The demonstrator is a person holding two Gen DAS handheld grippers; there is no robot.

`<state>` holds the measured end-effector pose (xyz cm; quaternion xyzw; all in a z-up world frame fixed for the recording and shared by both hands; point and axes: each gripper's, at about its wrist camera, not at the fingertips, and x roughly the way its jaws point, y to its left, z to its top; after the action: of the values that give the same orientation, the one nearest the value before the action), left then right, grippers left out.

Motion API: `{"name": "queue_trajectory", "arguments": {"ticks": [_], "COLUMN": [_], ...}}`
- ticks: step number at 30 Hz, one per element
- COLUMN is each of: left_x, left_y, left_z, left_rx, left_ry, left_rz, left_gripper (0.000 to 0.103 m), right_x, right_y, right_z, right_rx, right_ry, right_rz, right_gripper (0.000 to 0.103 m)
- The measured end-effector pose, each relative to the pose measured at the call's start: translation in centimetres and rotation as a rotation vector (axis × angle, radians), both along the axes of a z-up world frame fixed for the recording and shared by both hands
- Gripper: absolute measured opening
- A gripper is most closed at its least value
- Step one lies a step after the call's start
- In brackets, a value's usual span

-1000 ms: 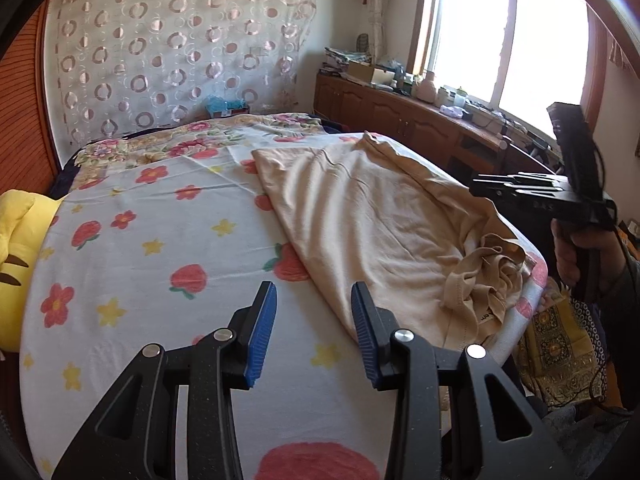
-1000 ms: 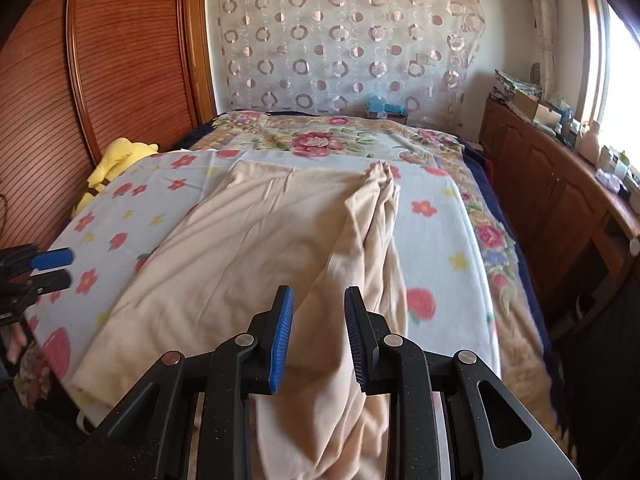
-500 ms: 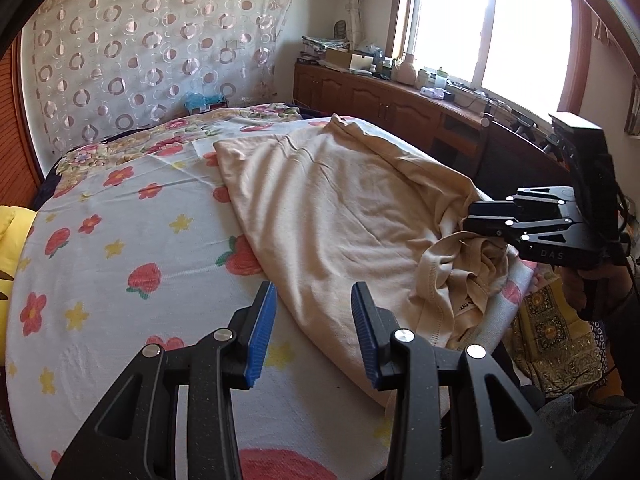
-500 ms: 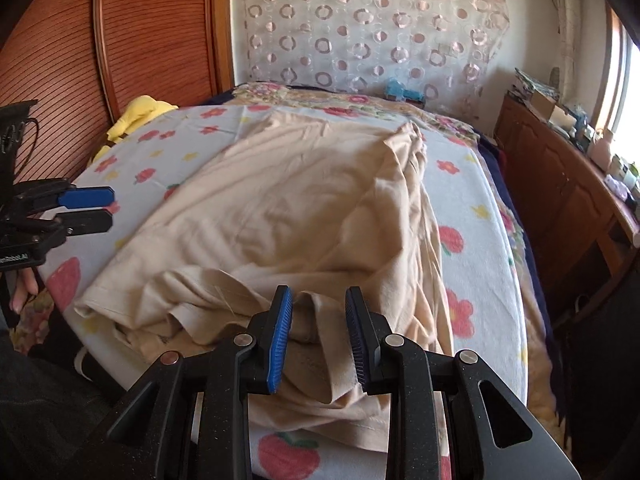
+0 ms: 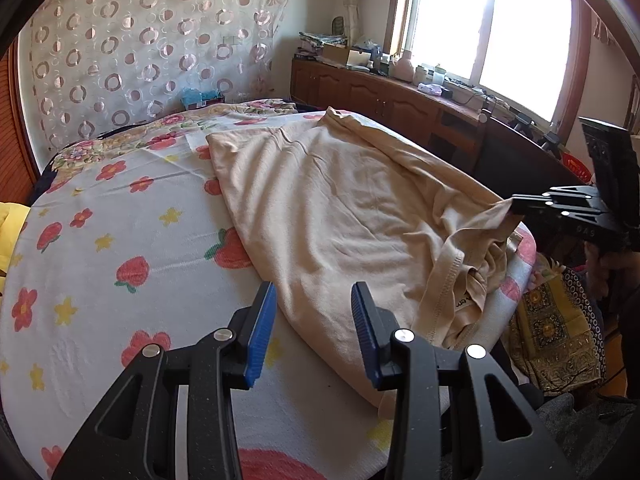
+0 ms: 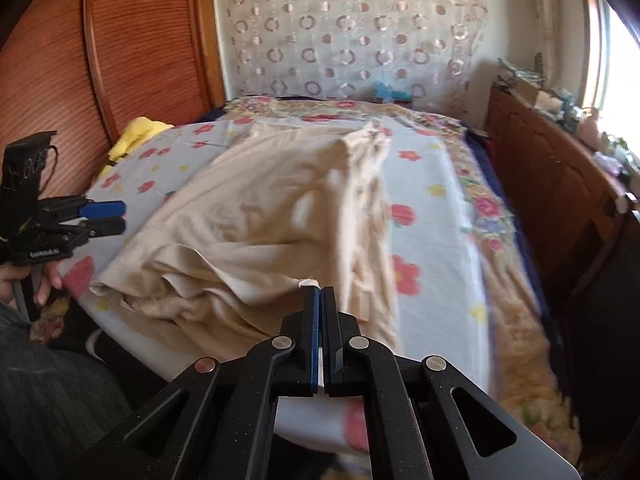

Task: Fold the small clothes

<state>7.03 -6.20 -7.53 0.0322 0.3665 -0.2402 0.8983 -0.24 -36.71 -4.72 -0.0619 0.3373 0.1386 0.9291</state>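
From the left wrist, your left tool (image 5: 314,332) hovers part open and empty over the near edge of the shirt (image 5: 344,208), which lies spread along the bed (image 5: 100,248), its collar end bunched at the near right corner. Your right tool (image 5: 516,205) pinches a fold there. Bring the left down onto the near hem before lifting, so both corners rise together.

From the right wrist, your right tool (image 6: 320,300) is clamped shut on a thin ridge of shirt (image 6: 260,208). Only 1 layer may be caught, so pull gently and keep the cloth taut. The left tool (image 6: 104,216) waits at the far left.
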Motion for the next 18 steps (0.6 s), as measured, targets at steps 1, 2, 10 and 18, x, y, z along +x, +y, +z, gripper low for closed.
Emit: {"name": "queue_trajectory", "arguments": {"ticks": [1, 2, 10, 18], "left_x": [0.0, 0.0, -0.2, -0.4], "left_y": [-0.1, -0.2, -0.9, -1.3], "left_z": [0.0, 0.0, -0.1, -0.6], "left_rx": [0.0, 0.0, 0.007, 0.023], "left_ry": [0.001, 0.002, 0.005, 0.022], "left_rz": [0.0, -0.002, -0.013, -0.013], "left_gripper": [0.04, 0.04, 0.04, 0.04], "right_x": [-0.4, -0.7, -1.0, -1.8], "right_y": [-0.7, -1.4, -2.5, -1.6], "right_z": [0.1, 0.1, -0.4, 1.4], "right_rx": [-0.002, -0.004, -0.023, 0.035], "right_ry": [0.001, 0.004, 0.066, -0.029], "right_rz": [-0.015, -0.028, -0.065, -0.08], "right_gripper": [0.001, 0.001, 0.001, 0.004]}}
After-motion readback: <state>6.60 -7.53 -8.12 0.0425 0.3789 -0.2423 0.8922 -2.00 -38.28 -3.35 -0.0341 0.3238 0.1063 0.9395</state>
